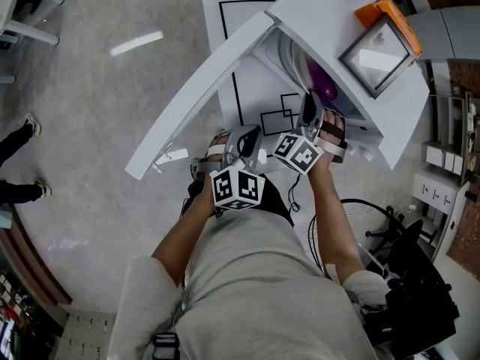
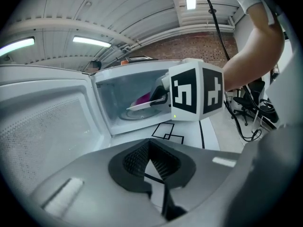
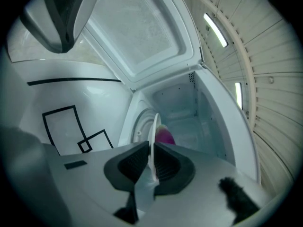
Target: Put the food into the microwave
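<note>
The right tool [image 3: 151,150] is clenched on the rim of a white plate [image 3: 154,126], which stands edge-on between its two dark pads in the right gripper view. A purple food [image 3: 164,136] lies on that plate, just past the pads. Plate and food are already inside the cavity of the microwave [image 1: 352,6], above the round glass turntable [image 3: 139,122]; whether the plate touches the turntable cannot be told. In the head view the right tool [image 1: 309,107] reaches into the opening toward 12 o'clock, the purple food [image 1: 322,81] showing just beyond it.

The left tool [image 2: 149,148] has its pads drawn together at the tips with nothing between them. It hangs outside the microwave, at about 8 o'clock of the right tool in the head view [image 1: 247,137]. From its own view the plate [image 2: 142,106] and food [image 2: 143,99] show at 12 o'clock, inside the cavity.

The door [image 1: 202,96] is swung wide open, toward 10 o'clock from the tools. The microwave stands on a white surface [image 1: 240,21] marked with black outlined squares [image 2: 166,132].
</note>
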A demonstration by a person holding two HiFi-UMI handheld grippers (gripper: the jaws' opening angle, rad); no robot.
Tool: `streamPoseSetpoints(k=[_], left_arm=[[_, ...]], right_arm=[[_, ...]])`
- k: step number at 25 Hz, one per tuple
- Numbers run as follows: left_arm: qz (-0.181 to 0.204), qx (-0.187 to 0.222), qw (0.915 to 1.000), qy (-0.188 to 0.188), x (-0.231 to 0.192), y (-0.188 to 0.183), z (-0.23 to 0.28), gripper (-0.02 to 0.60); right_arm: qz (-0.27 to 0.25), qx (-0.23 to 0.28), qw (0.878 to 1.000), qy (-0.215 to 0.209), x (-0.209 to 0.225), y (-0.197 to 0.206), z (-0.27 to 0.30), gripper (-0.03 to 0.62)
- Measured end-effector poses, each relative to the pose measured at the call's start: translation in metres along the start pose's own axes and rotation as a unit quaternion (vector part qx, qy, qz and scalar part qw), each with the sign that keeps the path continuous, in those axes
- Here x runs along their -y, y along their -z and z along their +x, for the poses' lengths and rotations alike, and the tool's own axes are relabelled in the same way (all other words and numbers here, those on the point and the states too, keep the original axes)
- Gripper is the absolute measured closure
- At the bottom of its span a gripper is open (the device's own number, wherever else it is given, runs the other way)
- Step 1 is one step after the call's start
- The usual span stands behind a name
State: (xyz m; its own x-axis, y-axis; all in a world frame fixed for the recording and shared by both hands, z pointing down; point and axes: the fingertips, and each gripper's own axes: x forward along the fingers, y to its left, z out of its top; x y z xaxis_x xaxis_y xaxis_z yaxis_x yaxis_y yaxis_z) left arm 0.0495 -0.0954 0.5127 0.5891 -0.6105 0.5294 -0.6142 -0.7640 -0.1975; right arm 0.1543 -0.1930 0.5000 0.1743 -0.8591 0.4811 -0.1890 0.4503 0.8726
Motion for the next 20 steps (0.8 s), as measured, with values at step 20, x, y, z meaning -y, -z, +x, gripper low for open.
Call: streamPoseSetpoints(k=[20], left_arm=[[-0.043, -0.029, 0.9986, -0.008, -0.012, 0.027, -0.001, 0.574]], right_arm=[[0.002, -0.011, 1.0, 0.007, 0.01, -0.006, 0.049, 0.556]])
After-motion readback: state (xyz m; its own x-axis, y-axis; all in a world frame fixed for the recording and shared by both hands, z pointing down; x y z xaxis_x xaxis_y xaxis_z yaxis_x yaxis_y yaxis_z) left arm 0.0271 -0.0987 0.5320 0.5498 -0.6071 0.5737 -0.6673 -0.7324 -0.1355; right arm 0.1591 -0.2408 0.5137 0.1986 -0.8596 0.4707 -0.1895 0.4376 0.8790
